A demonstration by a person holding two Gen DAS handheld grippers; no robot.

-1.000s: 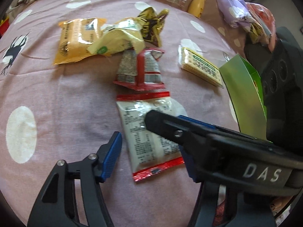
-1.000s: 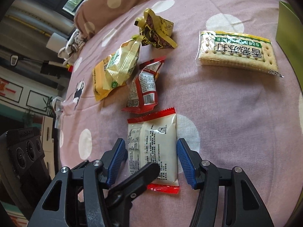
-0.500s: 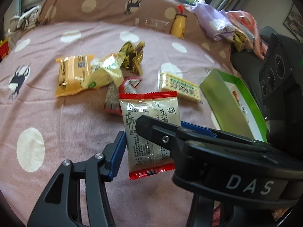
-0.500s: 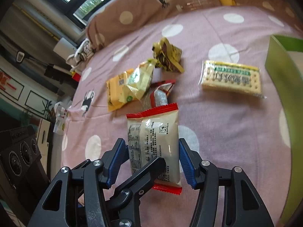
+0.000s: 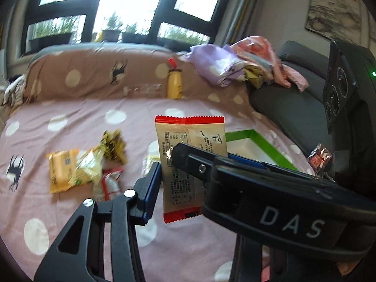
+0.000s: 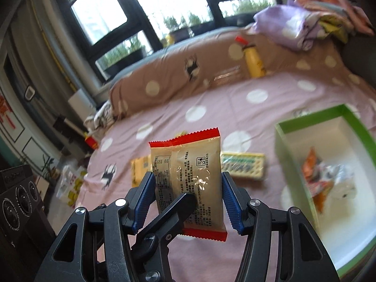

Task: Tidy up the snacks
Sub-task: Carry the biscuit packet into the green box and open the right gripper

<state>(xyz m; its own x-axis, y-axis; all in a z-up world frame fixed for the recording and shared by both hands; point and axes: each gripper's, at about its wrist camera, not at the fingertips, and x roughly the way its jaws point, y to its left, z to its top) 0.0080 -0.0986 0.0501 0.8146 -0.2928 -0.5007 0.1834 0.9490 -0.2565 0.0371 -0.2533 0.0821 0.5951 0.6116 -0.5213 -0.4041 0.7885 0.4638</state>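
Note:
A beige snack packet (image 5: 190, 164) (image 6: 188, 171) with red ends hangs upright above the pink spotted bedspread (image 5: 70, 117). My right gripper (image 6: 188, 185) is shut on it, one blue pad on each side edge. My left gripper (image 5: 193, 164) is closing around the same packet. Its left pad (image 5: 152, 188) lies against the packet's left edge, while its other pad is mostly hidden behind the right gripper's black finger (image 5: 211, 171). One left finger (image 6: 183, 202) crosses in front of the packet in the right wrist view. A green box (image 6: 279, 145) (image 5: 265, 143) stands to the right.
Crumpled wrappers (image 6: 324, 174) lie inside the box. A cracker pack (image 6: 244, 166) lies behind the held packet. Yellow packets (image 5: 63, 169), a dark wrapper (image 5: 112, 145) and a red-white packet (image 5: 108, 183) lie to the left. A yellow bottle (image 5: 174, 87) and heaped clothes (image 5: 235, 61) sit at the back.
Both grippers rose and tipped up, lifting the packet off the bedspread. The left jaws narrowed onto it. The window and the box's inside came into view.

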